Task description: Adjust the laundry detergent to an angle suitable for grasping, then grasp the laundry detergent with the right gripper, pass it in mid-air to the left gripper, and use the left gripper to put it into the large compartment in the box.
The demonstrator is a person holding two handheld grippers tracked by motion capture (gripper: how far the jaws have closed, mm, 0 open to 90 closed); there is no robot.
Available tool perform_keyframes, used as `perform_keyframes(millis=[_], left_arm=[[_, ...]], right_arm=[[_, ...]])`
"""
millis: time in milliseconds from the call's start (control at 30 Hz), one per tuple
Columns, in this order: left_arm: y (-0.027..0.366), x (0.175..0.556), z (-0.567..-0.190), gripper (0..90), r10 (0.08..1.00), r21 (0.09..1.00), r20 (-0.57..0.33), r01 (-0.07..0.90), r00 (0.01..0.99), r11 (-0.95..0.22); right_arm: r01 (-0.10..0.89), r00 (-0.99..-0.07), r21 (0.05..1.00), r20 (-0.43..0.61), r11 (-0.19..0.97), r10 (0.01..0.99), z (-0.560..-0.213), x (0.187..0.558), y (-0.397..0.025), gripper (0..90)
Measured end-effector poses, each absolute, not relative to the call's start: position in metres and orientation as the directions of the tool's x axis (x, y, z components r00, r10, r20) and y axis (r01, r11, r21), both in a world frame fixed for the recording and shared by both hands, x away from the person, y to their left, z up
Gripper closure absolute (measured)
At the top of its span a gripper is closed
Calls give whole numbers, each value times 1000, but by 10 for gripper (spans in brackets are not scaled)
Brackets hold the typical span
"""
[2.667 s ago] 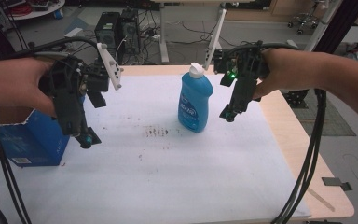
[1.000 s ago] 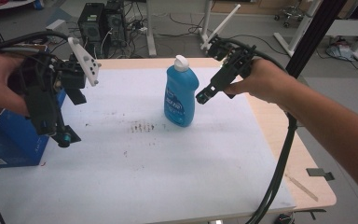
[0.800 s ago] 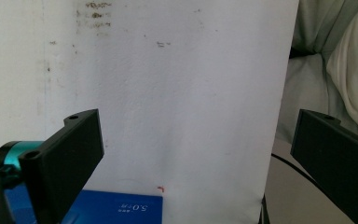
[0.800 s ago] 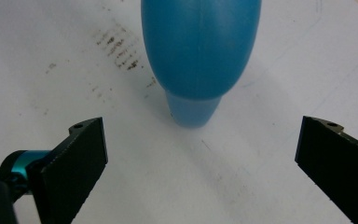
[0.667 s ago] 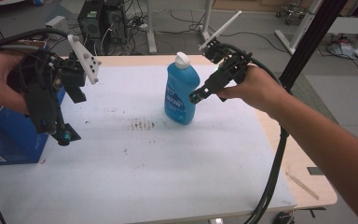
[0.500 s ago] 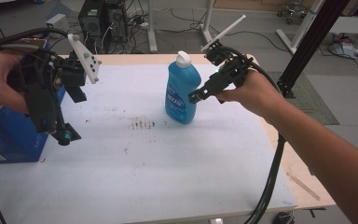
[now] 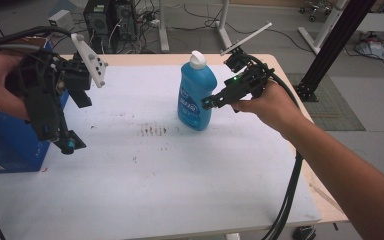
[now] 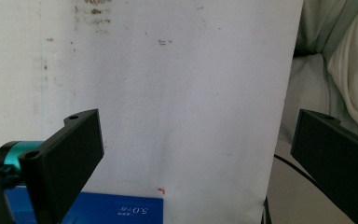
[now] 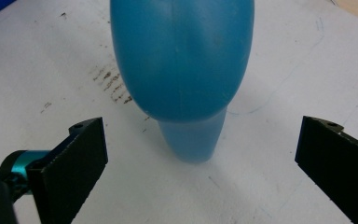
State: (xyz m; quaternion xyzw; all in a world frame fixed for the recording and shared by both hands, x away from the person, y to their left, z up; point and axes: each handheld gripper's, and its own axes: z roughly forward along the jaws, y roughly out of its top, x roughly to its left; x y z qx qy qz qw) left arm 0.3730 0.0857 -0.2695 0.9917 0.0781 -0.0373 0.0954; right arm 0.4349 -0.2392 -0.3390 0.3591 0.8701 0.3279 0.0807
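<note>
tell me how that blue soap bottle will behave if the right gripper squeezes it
The blue bottle looks like smooth plastic, so it may flex and slip. It stands tall on a narrow base, probably tippy if nudged. The right gripper is open beside it.

A blue box sits at the table's edge (left side).

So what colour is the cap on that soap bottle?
White, on the blue bottle; cap clearest in the high view.

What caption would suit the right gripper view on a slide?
Open black tongs face an upright blue plastic bottle on the stained white table cover, jaws wide apart, not touching it.
</note>
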Motion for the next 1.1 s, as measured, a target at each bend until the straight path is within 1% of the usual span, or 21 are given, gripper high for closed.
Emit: perform_keyframes(millis=[200, 533, 900, 1100], left_arm=[[87, 374, -271, 24, 153, 185, -90, 167, 984, -968], [88, 370, -271, 24, 164, 182, -90, 178, 982, -967], [87, 369, -271, 24, 177, 184, -93, 191, 980, -964], [87, 370, -272, 24, 175, 181, -93, 189, 980, -965]], right_arm=[[564, -728, 648, 97, 512, 679, -346, 436, -239, 15], [577, -730, 627, 109, 523, 675, -350, 436, -239, 15], [553, -737, 657, 100, 512, 668, -350, 437, -238, 15], [553, -732, 670, 107, 495, 672, -356, 441, -235, 15]])
